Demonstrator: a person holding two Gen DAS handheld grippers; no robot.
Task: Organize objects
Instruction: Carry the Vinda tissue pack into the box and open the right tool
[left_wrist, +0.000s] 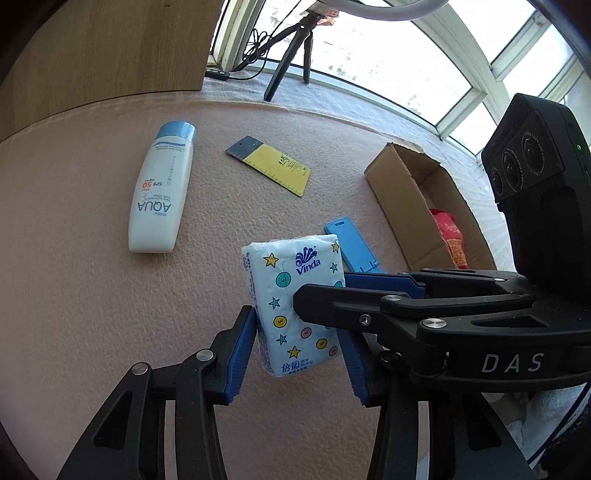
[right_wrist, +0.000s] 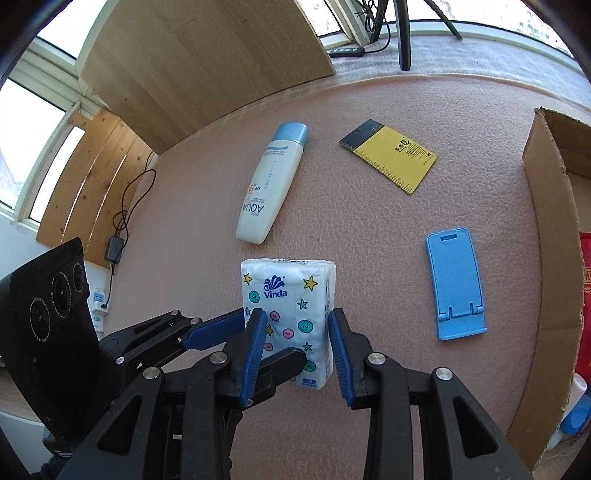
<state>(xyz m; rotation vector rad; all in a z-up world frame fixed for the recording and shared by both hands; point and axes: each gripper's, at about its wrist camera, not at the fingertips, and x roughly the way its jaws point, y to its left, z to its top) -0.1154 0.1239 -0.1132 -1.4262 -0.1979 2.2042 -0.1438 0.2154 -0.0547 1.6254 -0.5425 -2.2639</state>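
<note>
Tissue pack (right_wrist: 288, 317) sits at the near-centre of the pink tabletop (right_wrist: 369, 221), with both grippers on it at once. Your right gripper (right_wrist: 297, 345) has its blue fingers (right_wrist: 255, 347) against the pack's two long sides, closed to pack width. Contact looks real on the left pad; on the right pad I can't tell whether it touches or sits just beside the pack. Your left gripper (left_wrist: 295, 350) brackets the same pack from the other direction, fingers narrow. One of its fingers lies across the pack's face in the right wrist view, so the two grips overlap.

Handling, as I judge it:
- Light, soft, film-wrapped. It will squash before it resists, so don't clamp hard.
- The film is slick. Grip mid-body across the narrow width, not at a corner or a sealed end, or it will pivot.
- Not fragile, so a drop costs nothing.
- One gripper is enough. Release the other before lifting, or you'll twist the pack between them.

The cardboard box (right_wrist: 550, 258) at the right, with a red packet (left_wrist: 448, 236) already inside, is the likely destination.

Also loose on the tabletop:
- Sunscreen bottle (right_wrist: 271, 184), lying far-left. Rigid and smooth, so take it across the body.
- Yellow card (right_wrist: 391, 158), far-centre. Flat, so you'll need an edge to get under it.
- Blue phone stand (right_wrist: 456, 280), on the right near the box.
</note>
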